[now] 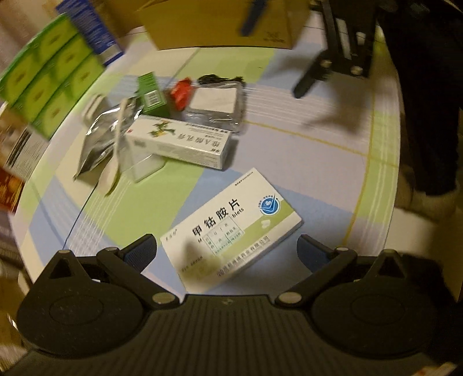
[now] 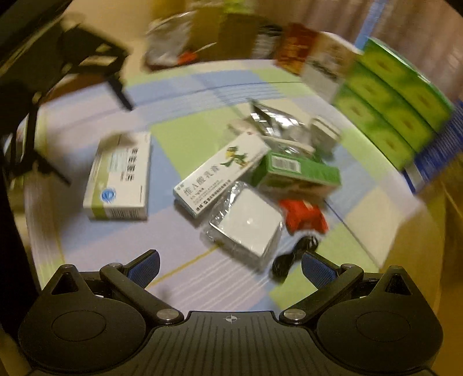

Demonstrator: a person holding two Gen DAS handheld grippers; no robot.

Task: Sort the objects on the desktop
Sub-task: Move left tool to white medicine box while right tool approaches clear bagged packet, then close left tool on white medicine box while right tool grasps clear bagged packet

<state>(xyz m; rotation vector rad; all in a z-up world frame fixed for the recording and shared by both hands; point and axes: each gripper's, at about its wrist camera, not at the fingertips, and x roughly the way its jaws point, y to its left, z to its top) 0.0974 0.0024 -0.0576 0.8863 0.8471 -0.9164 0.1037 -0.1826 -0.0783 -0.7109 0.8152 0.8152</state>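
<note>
My left gripper (image 1: 227, 250) is open and hovers over a flat white and green tablet box (image 1: 231, 228), which lies between its fingers below. The same box shows in the right wrist view (image 2: 120, 176). Beyond it lie a long white cream box (image 1: 179, 143), a small green box (image 1: 150, 94), a red packet (image 1: 181, 90), a clear-wrapped white square box (image 1: 215, 101), silver foil packs (image 1: 101, 141) and a black cable (image 2: 292, 256). My right gripper (image 2: 230, 267) is open and empty above the cloth, near the wrapped box (image 2: 246, 222). The right gripper also shows in the left wrist view (image 1: 332, 66).
A checked green, blue and lilac cloth (image 1: 303, 162) covers the round table. Stacked green boxes (image 1: 49, 75) and a blue box (image 1: 92, 26) stand along the left rim. A brown cardboard box (image 1: 220, 23) stands at the far edge. More packages (image 2: 303, 55) line the rim.
</note>
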